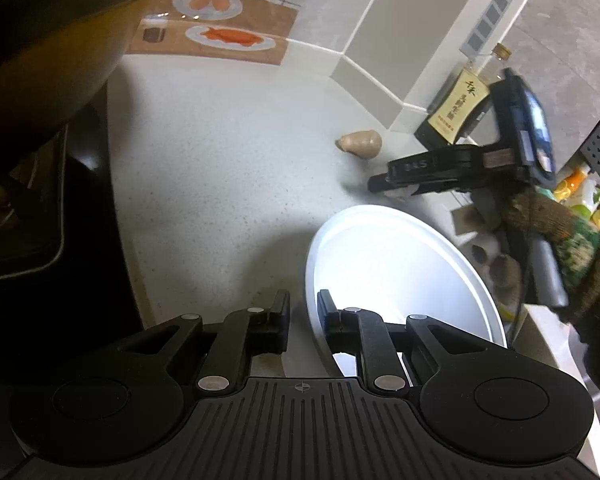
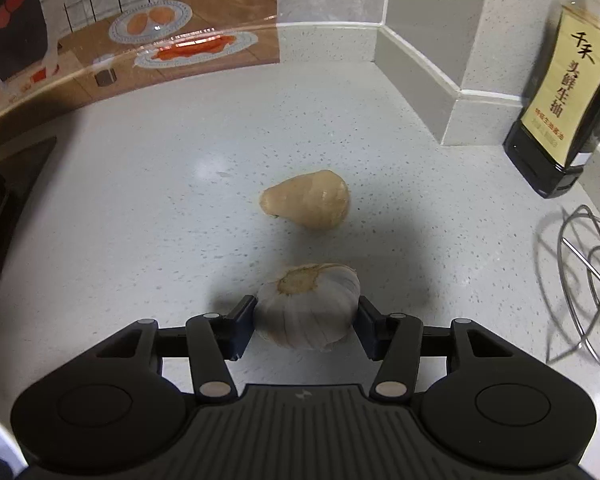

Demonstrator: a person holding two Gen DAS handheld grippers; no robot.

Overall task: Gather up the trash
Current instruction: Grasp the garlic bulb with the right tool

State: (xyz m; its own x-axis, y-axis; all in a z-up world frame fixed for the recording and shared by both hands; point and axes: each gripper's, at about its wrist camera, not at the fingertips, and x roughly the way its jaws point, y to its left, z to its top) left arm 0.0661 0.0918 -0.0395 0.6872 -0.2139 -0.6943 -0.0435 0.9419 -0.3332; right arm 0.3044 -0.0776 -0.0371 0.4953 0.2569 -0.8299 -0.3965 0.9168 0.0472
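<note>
White plate: the plate [image 1: 400, 276] is tilted, its rim pinched between the fingers of the left hand-held gripper [image 1: 303, 316].
Left hand-held gripper: pressed onto the plate rim, one finger outside and one inside the dish.
Right hand-held gripper: the right hand-held gripper [image 2: 306, 320] has its fingers against both sides of a garlic bulb [image 2: 308, 304], pinching it just above or on the counter [image 2: 140, 208]; which, I cannot tell.
Garlic bulb: between the right fingers, root end facing away from the camera.
Tan root piece: a pear-shaped piece [image 2: 306, 199] lies on the counter just ahead of the right hand-held gripper, apart from the garlic.
Sauce bottle: a dark bottle [image 2: 564, 92] stands ahead and to the right, beside the wall corner.
Wire rack: a metal wire rack [image 2: 588, 276] sits to the right of the right hand-held gripper.
Gloved hand: in the left view, a knitted glove [image 1: 548, 224] grips the right tool's handle, beyond the plate.
</note>
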